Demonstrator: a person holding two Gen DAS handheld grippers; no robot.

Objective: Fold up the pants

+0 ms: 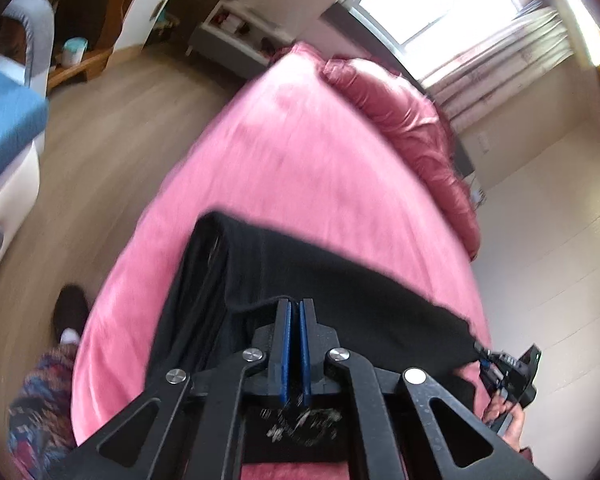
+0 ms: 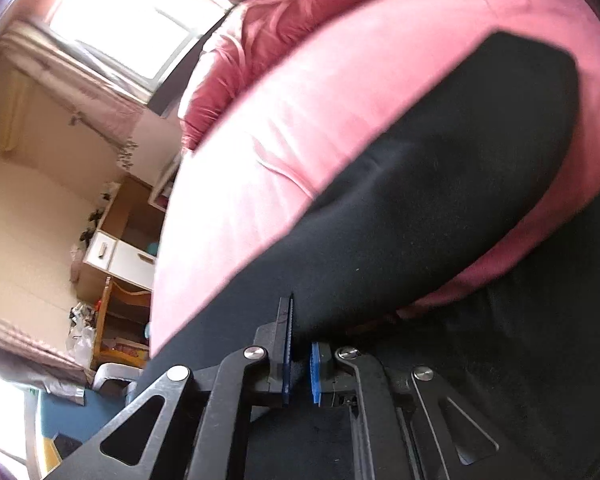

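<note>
Black pants (image 1: 300,272) lie on a pink bed (image 1: 284,144), stretched between my two grippers. My left gripper (image 1: 295,304) is shut on the near edge of the pants, the cloth pinched between its blue pads. In the left wrist view the right gripper (image 1: 485,354) shows at the right, held by a hand and gripping the pants' other corner. In the right wrist view the pants (image 2: 440,200) spread over the bed (image 2: 300,120), and the right gripper (image 2: 300,320) has black cloth between its fingers; the right finger is partly hidden by cloth.
A crumpled dark pink quilt (image 1: 412,120) lies at the bed's far side. A wooden floor (image 1: 120,140) lies to the left, with a blue seat (image 1: 8,120) and shelves (image 1: 236,28). The person's patterned leg (image 1: 44,392) stands by the bed.
</note>
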